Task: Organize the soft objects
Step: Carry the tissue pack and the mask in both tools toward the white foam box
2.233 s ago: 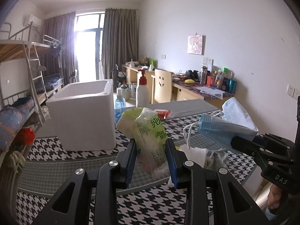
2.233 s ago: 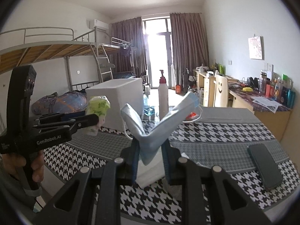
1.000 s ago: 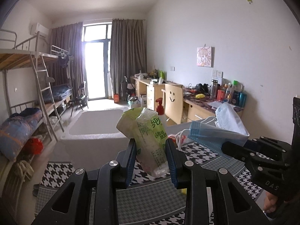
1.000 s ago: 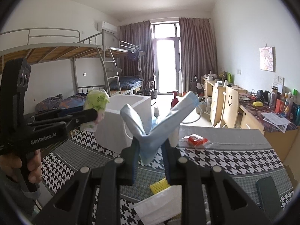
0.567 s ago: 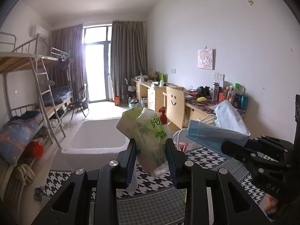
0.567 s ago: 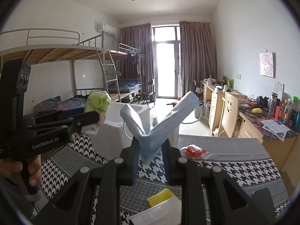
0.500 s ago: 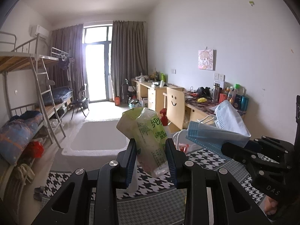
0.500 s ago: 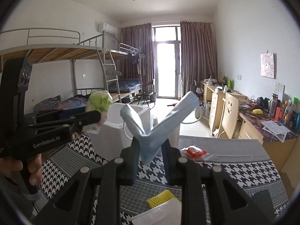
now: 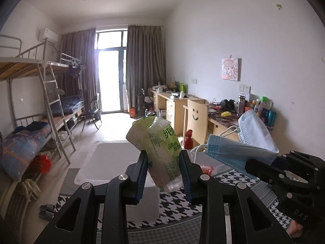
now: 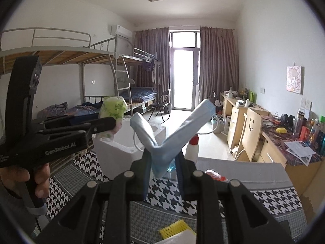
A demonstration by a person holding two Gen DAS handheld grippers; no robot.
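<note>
So the left wrist view looks right down into the white foam box (image 9: pixel 113 162), open top and pale inside, sitting below and just past the left hand-held gripper (image 9: pixel 163 172), which is clamped on a green-and-white tissue pack (image 9: pixel 160 152) held up in the air, tilted. The right wrist view only gets that box from the side (image 10: pixel 119 152), but it shows stuff the other one doesn't: the person's hand (image 10: pixel 30 181) wrapped around the left handle, a yellow ridged thing (image 10: pixel 174 228) on a white sheet at the near edge of the surface, and a red packet (image 10: pixel 213 174) further back. The right hand-held gripper (image 10: pixel 163 174) is pinched on a folded blue face mask (image 10: pixel 170 140) that sticks up in a V, ear loops dangling; from the left view the same mask (image 9: pixel 239 148) hangs just right of the pack, not touching it. The houndstooth surface (image 10: pixel 264 201) has bare cloth on the right side, and the floor beyond the box runs clear toward the balcony door (image 9: pixel 110 81).
</note>
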